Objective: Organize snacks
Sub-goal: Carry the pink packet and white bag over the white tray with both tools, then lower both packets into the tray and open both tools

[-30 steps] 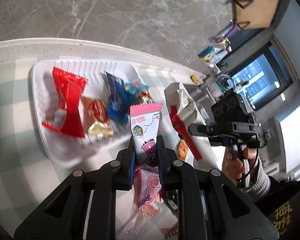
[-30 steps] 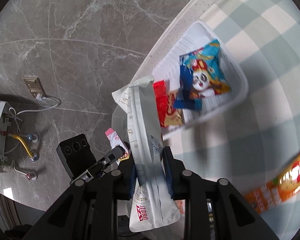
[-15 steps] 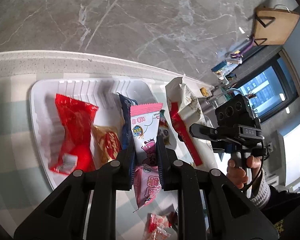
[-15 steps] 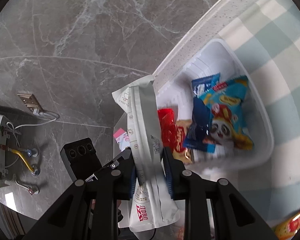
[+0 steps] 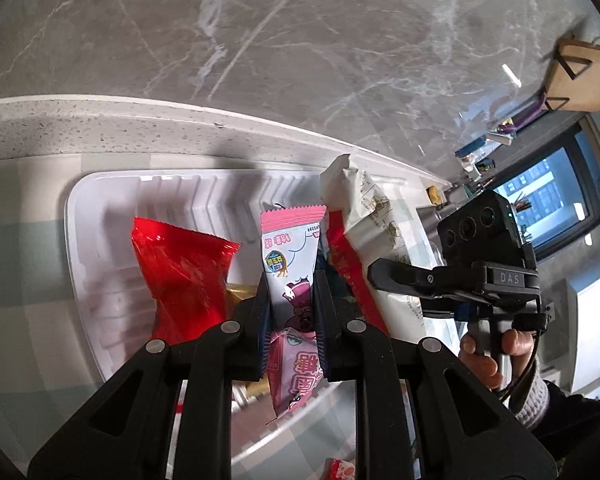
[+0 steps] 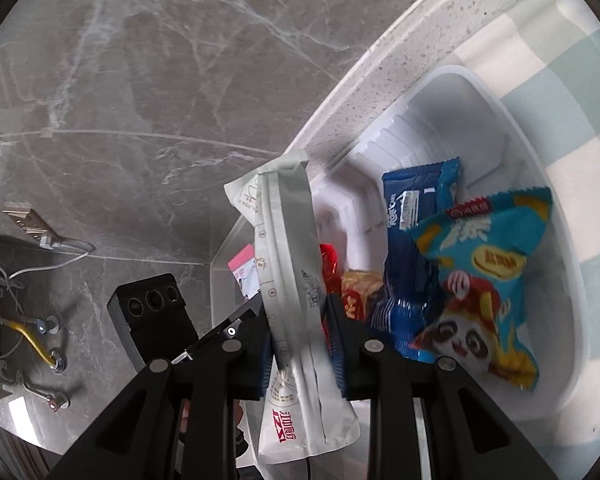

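My left gripper (image 5: 292,280) is shut on a pink-and-white snack packet (image 5: 290,256), held over the white plastic tray (image 5: 84,240). A red packet (image 5: 180,276) lies in that tray, with a gold one partly hidden behind my fingers. My right gripper (image 6: 298,312) is shut on a long white snack bag (image 6: 288,248), standing upright over the tray's (image 6: 556,216) near-left end. In the right wrist view a dark blue packet (image 6: 408,240) and a light blue panda packet (image 6: 480,292) lie in the tray. The left wrist view shows the right gripper (image 5: 384,272) and its white bag (image 5: 364,216) close beside my pink packet.
The tray rests on a pale green checked cloth (image 6: 572,92) near the speckled counter edge (image 5: 100,128), against a grey marble wall (image 5: 260,40). A hand (image 5: 484,356) holds the right gripper's handle. A small red-and-white packet (image 5: 340,470) lies on the cloth below the tray.
Both grippers have moved closer to the tray with their packets held; the tray now fills more of each view, and the white bag has come right beside the pink packet.
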Motion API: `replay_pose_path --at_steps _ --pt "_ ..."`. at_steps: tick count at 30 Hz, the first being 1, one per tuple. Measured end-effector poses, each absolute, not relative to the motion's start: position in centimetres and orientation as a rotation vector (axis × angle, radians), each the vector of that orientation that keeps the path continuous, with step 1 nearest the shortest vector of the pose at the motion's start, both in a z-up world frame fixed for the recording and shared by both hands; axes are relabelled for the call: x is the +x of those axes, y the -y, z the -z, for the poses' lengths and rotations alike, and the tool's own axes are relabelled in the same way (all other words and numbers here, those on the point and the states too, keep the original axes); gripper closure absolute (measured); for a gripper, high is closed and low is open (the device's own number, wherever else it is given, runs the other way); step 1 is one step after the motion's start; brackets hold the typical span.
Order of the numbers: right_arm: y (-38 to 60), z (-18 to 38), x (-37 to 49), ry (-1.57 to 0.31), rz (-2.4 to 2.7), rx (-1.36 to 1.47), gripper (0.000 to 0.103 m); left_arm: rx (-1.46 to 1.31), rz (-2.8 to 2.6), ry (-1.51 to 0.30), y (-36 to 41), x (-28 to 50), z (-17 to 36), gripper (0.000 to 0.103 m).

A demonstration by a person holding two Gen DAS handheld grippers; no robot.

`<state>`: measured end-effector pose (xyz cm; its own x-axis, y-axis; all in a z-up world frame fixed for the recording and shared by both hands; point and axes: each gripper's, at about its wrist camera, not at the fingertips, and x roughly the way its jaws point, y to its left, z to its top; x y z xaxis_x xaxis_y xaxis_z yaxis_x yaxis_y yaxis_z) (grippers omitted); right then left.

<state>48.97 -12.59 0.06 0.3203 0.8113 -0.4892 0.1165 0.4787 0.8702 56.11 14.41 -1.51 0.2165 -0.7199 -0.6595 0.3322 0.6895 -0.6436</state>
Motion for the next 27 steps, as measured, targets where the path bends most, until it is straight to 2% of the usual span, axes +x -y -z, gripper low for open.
replay_pose_path --at_steps 8,15,19,21,24,27 --pt "11.4 0.9 50.4 -1.21 -0.527 0.932 0.076 -0.37 0.709 -1.145 -14.1 57.4 3.2 0.086" --pt "9.6 0.2 51.0 -1.225 -0.466 0.768 0.074 -0.335 0.655 -1.138 -14.3 57.4 3.8 0.086" --pt "8.9 -0.4 50.9 -1.217 -0.46 0.718 0.062 -0.318 0.639 -1.136 -14.0 57.2 3.6 0.085" --pt "8.7 -0.9 50.7 -1.206 -0.452 0.678 0.055 -0.296 0.629 -1.127 -13.8 57.0 3.2 0.082" --pt "8.4 -1.7 50.4 -1.187 -0.456 0.646 0.054 -0.248 0.605 -1.113 -13.3 56.8 2.5 0.077" --pt "8.1 -2.6 49.6 -1.167 -0.46 0.624 0.053 -0.216 0.6 -1.095 -13.0 56.4 1.8 0.064"
